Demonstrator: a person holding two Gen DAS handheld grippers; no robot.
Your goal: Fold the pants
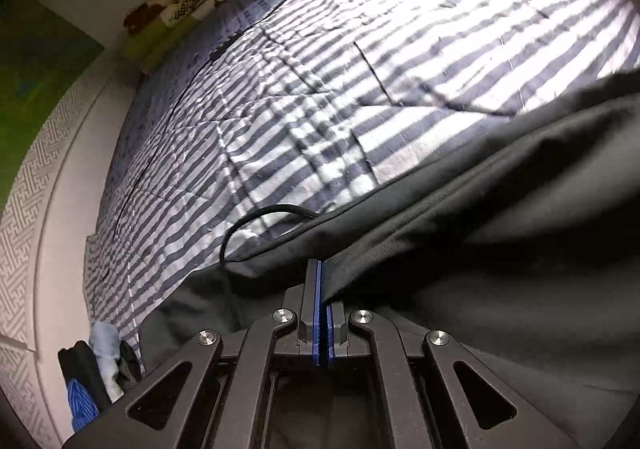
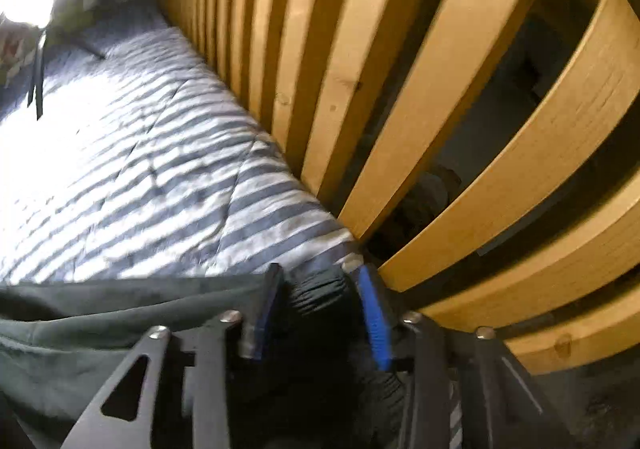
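Dark green-grey pants (image 1: 500, 217) spread across the lower right of the left wrist view, lying on a striped quilt. My left gripper (image 1: 321, 265) is shut on a fold of their edge, the blue pads pressed together with cloth pinched between them. A black drawstring (image 1: 256, 215) loops out onto the quilt just ahead. In the right wrist view the pants (image 2: 100, 313) stretch in from the left. Their ribbed black band (image 2: 320, 289) fills the gap between my right gripper's (image 2: 320, 273) blue pads, which clamp it. That view is blurred.
The blue-and-white striped quilt (image 1: 320, 89) covers the bed. A wooden slatted rail (image 2: 400, 89) runs along the bed's right side, close to my right gripper. A white patterned wall (image 1: 36, 209) borders the left side. Small bundled clothes (image 1: 100, 361) lie at the lower left.
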